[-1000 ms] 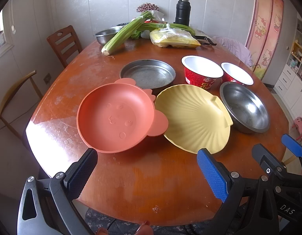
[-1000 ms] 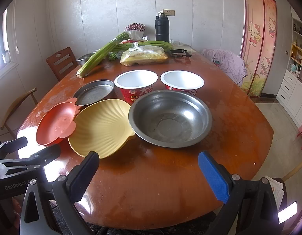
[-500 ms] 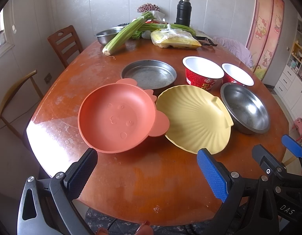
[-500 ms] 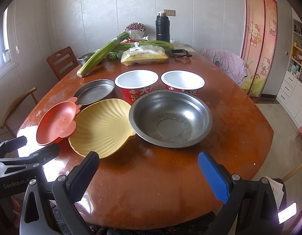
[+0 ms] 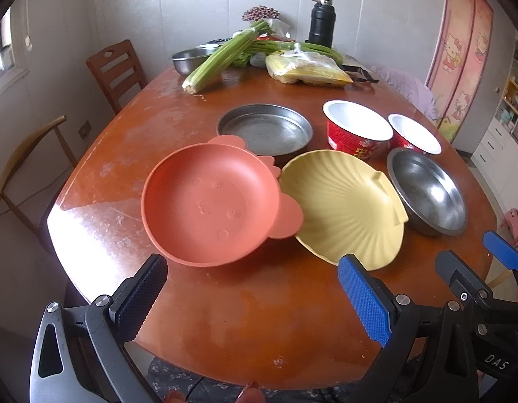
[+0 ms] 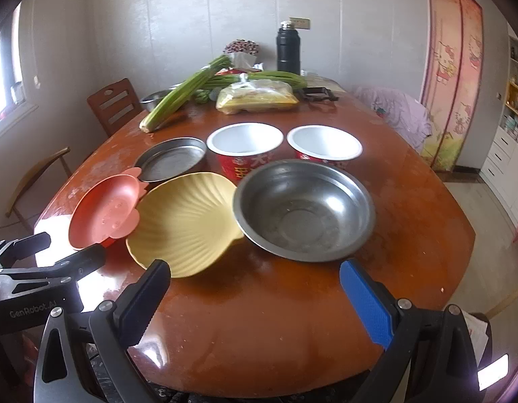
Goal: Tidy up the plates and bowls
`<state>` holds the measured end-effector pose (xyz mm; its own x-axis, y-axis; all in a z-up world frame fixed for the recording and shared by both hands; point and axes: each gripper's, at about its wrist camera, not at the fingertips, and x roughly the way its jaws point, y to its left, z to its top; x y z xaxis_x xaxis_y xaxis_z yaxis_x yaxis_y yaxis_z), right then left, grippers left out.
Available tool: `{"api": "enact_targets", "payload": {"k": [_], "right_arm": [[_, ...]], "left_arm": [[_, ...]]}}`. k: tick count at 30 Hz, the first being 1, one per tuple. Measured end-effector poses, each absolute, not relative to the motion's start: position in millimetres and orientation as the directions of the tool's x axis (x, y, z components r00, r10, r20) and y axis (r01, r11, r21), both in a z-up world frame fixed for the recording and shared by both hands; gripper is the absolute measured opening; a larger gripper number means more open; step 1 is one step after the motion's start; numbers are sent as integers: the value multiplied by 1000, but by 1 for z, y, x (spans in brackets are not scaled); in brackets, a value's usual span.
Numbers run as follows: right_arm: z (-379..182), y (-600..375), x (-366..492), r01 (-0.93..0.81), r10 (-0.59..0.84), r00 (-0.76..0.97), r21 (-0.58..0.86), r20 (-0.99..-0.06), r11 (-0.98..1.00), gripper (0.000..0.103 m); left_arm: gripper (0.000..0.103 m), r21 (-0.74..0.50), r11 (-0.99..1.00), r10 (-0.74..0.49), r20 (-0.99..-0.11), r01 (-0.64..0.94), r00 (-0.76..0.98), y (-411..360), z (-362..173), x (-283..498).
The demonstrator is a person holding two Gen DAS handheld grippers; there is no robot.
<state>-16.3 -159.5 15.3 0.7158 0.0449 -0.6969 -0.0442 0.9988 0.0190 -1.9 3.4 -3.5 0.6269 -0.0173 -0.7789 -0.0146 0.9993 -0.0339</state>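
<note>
Soft daylight from a window (image 5: pixel 3 57) at left glares white on the table (image 5: pixel 90 221); fisheye edges bend and darken.

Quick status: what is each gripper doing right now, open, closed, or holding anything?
Left gripper: open, holding nothing, short of the orange plate.
Right gripper: open, holding nothing, short of the steel bowl.

Both views face table (image 5: pixel 225 319) (near).
</note>
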Motion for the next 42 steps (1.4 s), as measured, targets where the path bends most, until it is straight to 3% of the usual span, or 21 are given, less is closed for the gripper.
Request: {"api": "enact_targets", "payload": {"k": [14,25,37,39,42], "right_arm": [[20,-94,36,-284,229,657,45,-718,958,101],[-20,-45,76,-361,265,517,74,-814,930,79],[-24,-35,85,-374,278,488,90,-827,923,62],[-25,-34,86,-376,287,481,101,-829,921,58],[-26,-31,89,-386,293,476,102,-829,917,50]], "left_arm": [[101,-91,969,68,-793,-228,606,104,-7,20],[101,-123,971,11,-837,-207,547,126,-32,66],[100,-81,987,4,-850,-138,527,114,-40,101],[96,-82,988,0,-850,-132,527,112,-40,102],[79,-84,989,-9,-856,-122,517,109,-43,104]]}}
